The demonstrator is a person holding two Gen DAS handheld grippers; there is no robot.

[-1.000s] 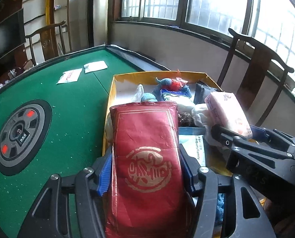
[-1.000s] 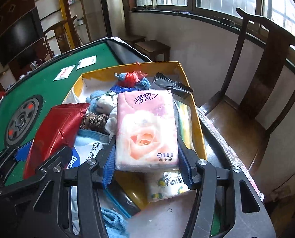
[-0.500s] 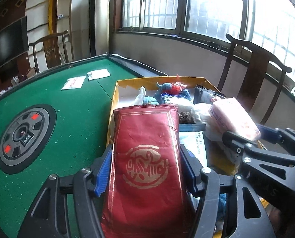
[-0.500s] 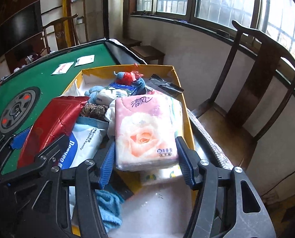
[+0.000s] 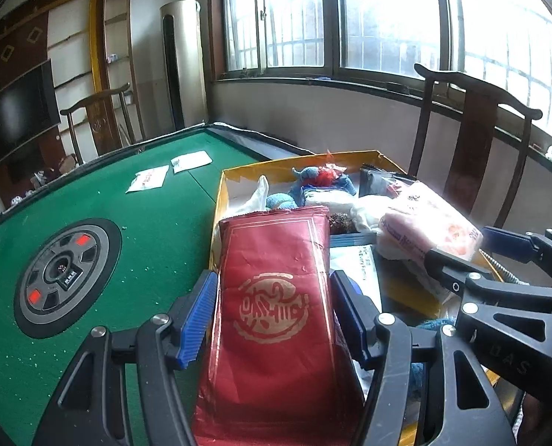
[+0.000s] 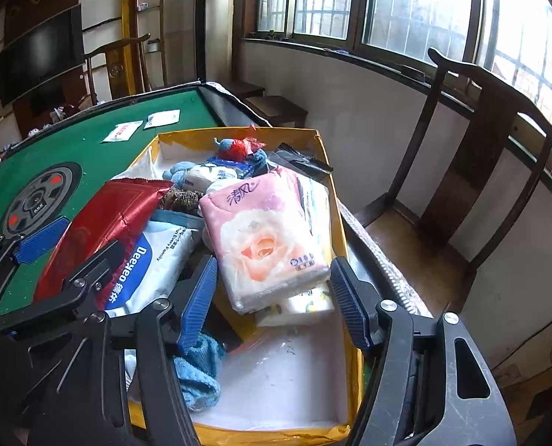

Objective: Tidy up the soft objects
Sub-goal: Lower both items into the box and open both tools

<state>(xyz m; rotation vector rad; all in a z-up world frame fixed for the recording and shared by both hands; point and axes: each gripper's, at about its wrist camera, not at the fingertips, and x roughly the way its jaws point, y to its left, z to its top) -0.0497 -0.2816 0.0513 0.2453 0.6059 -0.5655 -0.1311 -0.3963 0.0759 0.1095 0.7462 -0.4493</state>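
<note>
Most soft things already lie in the yellow box on the green table. The right gripper stands open, jaws just parted around the pink tissue pack, which rests in the box. The left gripper brackets the red pack at the box's left edge, pads slightly clear. Two white packets remain far out on the table.

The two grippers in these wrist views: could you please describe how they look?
Both are alike. The left gripper and the right gripper have black frames of open, angular links joined by silver round-headed pins. Each finger ends in a blue ribbed pad. The right gripper's side bears faint raised lettering. No cables, hands or sleeves show.
</note>
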